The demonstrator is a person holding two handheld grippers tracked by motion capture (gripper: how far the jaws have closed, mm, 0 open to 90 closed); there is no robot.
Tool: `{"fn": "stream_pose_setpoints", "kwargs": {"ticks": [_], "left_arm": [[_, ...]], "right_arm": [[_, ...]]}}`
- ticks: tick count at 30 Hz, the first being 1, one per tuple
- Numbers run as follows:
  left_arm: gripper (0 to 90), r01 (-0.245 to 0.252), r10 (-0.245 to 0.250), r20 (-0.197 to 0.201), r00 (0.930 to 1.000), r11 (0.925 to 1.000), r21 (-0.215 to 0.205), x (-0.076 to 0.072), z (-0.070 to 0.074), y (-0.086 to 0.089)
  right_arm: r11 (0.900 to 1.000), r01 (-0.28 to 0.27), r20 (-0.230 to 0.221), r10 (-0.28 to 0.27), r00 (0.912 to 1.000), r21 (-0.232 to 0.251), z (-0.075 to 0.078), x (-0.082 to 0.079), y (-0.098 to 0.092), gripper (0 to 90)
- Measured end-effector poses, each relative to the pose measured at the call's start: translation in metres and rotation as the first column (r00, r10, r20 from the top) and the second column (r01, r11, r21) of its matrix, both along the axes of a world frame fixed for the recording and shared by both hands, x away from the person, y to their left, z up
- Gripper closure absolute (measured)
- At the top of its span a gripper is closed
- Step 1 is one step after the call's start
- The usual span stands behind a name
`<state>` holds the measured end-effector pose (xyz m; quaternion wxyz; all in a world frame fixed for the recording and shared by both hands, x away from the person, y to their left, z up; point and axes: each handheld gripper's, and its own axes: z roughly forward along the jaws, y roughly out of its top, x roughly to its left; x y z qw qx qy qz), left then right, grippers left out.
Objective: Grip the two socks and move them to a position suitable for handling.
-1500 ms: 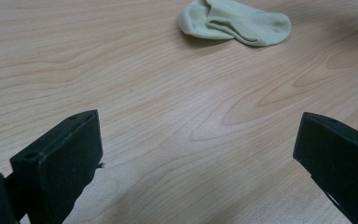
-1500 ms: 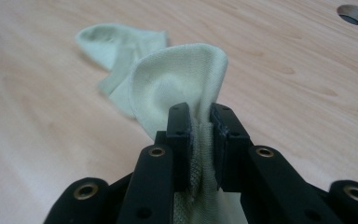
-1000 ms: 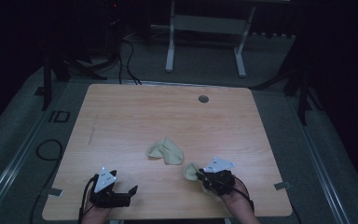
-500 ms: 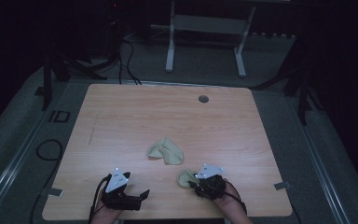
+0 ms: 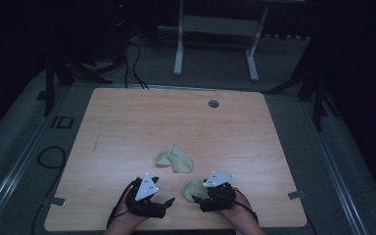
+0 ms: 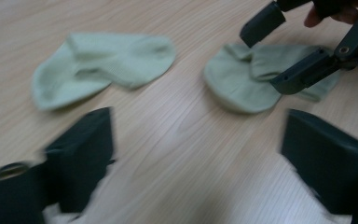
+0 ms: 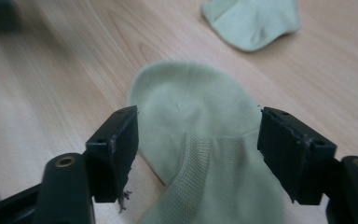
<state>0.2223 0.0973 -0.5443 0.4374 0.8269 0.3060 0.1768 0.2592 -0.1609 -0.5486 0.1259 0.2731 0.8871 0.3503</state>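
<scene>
A: Start with the biggest thing. What's on the wooden table (image 5: 127, 122)?

B: Two pale green socks, counted. One sock (image 5: 175, 159) lies near the middle, crumpled; the second sock (image 5: 193, 188) sits at the near edge, right of centre, just beside the right gripper (image 5: 210, 198).

A: Which hand is closer to that near sock?

B: The right one, clearly. In the right gripper view the second sock (image 7: 200, 154) lies flat between the spread jaws, ribbed cuff toward the camera and rounded toe pointing away, so its long axis runs along the jaws' reach. The jaws straddle it; I can't tell whether they touch the fabric.

A: And the left gripper (image 5: 149, 200)?

B: To the left of that sock, near the table's front edge, jaws wide apart and holding nothing. From its view both socks lie ahead, the far sock (image 6: 100, 65) at left.

A: So the next move?

B: Probably closing the right jaws on the cuff end.
</scene>
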Motion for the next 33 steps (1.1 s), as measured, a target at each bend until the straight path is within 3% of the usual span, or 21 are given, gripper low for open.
{"fn": "stream_pose_setpoints", "kwargs": {"ticks": [1, 3, 4, 6, 8, 10, 12, 17, 20, 22, 26, 29, 31, 33], "left_arm": [[16.8, 0.020, -0.020, 0.007, 0.9998, 0.9997, 0.011, 0.001, 0.002, -0.004], [33.9, 0.071, -0.072, 0.030, 0.9970, 0.9974, 0.004, 0.002, 0.006, -0.013], [43.8, 0.105, -0.105, 0.037, 0.9938, 0.9945, 0.005, 0.002, 0.007, -0.018], [58.0, 0.143, -0.145, 0.058, 0.9877, 0.9893, 0.028, 0.003, 0.010, -0.029], [69.6, 0.184, -0.186, 0.055, 0.9810, 0.9820, 0.043, 0.005, 0.011, -0.041], [76.7, 0.199, -0.204, 0.048, 0.9778, 0.9756, 0.093, 0.009, 0.007, -0.052], [81.8, 0.192, -0.195, 0.017, 0.9806, 0.9742, 0.119, 0.016, 0.000, -0.060], [89.0, 0.155, -0.160, 0.008, 0.9871, 0.9690, 0.192, 0.026, -0.017, -0.066], [89.0, 0.150, -0.150, -0.016, 0.9885, 0.9620, 0.228, 0.029, -0.024, -0.065], [89.0, 0.144, -0.140, -0.032, 0.9896, 0.9673, 0.209, 0.031, -0.025, -0.062], [89.0, 0.139, -0.137, -0.027, 0.9902, 0.9636, 0.228, 0.034, -0.025, -0.062], [88.9, 0.131, -0.127, -0.032, 0.9914, 0.9666, 0.221, 0.036, -0.025, -0.061], [88.9, 0.128, -0.124, -0.031, 0.9918, 0.9666, 0.222, 0.036, -0.025, -0.062], [89.0, 0.127, -0.124, -0.030, 0.9919, 0.9656, 0.227, 0.035, -0.025, -0.062]], "right_arm": [[1.000, 0.001, 0.008, -0.001, 1.0000, 0.001, 0.004, -0.002, -0.001, 34.6], [1.000, 0.003, 0.008, -0.003, 1.0000, 0.006, 0.010, -0.005, -0.004, 40.1], [1.000, 0.009, 0.011, -0.009, 0.9999, 0.006, 0.012, -0.007, -0.006, 47.7], [1.000, 0.016, 0.009, -0.016, 0.9998, 0.007, 0.016, -0.012, -0.008, 51.8], [1.000, 0.018, 0.010, -0.018, 0.9998, 0.006, 0.016, -0.017, -0.008, 56.6], [1.000, 0.017, 0.006, -0.017, 0.9998, -0.015, 0.014, -0.021, -0.007, 56.6], [0.999, 0.021, 0.006, -0.021, 0.9998, -0.028, 0.010, -0.022, -0.005, 56.2], [0.999, 0.011, -0.005, -0.012, 0.9999, -0.041, -0.001, -0.022, -0.005, 57.8], [0.998, 0.007, -0.006, -0.008, 1.0000, -0.066, -0.006, -0.022, -0.004, 60.4], [0.996, 0.010, -0.008, -0.011, 0.9999, -0.094, -0.010, -0.023, -0.004, 63.0], [0.992, 0.011, 0.012, -0.009, 0.9999, -0.127, -0.009, -0.026, -0.002, 72.7], [0.988, 0.003, 0.016, 0.000, 0.9999, -0.151, -0.008, -0.027, 0.000, 81.9], [0.993, 0.002, -0.025, -0.005, 0.9997, -0.121, -0.006, -0.024, -0.002, 83.4], [0.994, 0.014, -0.031, -0.017, 0.9994, -0.107, -0.002, -0.023, -0.006, 83.5]]}}
